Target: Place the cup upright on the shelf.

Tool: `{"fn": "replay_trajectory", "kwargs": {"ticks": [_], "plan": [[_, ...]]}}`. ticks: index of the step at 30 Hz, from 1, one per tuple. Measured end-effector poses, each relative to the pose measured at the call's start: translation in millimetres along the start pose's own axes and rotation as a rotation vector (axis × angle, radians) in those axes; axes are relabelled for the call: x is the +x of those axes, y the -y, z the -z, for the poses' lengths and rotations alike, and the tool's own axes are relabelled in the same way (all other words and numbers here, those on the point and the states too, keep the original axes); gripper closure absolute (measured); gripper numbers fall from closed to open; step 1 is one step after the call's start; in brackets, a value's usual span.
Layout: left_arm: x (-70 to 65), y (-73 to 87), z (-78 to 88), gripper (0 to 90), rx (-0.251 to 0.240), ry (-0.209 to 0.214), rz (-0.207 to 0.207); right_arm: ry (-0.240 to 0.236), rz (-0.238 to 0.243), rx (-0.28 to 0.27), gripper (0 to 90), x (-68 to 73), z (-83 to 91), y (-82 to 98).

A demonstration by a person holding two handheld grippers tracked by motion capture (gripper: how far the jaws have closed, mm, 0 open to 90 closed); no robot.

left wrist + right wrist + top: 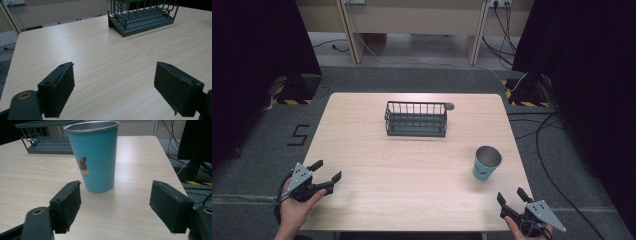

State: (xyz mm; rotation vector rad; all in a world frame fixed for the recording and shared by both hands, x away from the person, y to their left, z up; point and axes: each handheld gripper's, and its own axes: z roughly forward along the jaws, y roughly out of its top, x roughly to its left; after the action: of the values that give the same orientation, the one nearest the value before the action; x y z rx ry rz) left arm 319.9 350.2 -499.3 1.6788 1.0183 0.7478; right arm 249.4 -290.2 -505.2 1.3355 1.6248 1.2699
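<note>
L gripper (326,174) sits at the desk's (362,150) 7 o'clock corner, fingers (58,88) spread wide w/ nothing between them, aimed across bare wood toward the wire rack (416,119) at 12 o'clock. Prob. just parked there, out of the way. Rack stands upright near the far edge, centre, w/ a small dark round thing at its far-right corner; can't tell what it is. Teal cup (486,163) stands upright at approx 4 o'clock, mouth up, well apart from rack. R gripper (511,197) at 5 o'clock, just behind cup, fingers (67,205) wide, not touching. In the right gripper view the cup (96,157) sits slightly left of centre between them, so it looks lined up for a side grasp.
</note>
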Motion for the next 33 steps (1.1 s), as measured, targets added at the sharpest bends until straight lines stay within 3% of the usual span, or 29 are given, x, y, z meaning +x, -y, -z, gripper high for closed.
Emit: {"fn": "replay_trajectory", "kwargs": {"ticks": [10,33], "plan": [[0.1,-0.5,-0.5,14.4,-0.005,0.016,0.001,-0.033,-0.053,-0.007,16.5,3.1,-9.0,0.4],[0.3,-0.2,-2.1,14.4,-0.005,0.033,0.01,-0.063,-0.014,0.016,15.7,16.7,-49.1,-15.5]]}}
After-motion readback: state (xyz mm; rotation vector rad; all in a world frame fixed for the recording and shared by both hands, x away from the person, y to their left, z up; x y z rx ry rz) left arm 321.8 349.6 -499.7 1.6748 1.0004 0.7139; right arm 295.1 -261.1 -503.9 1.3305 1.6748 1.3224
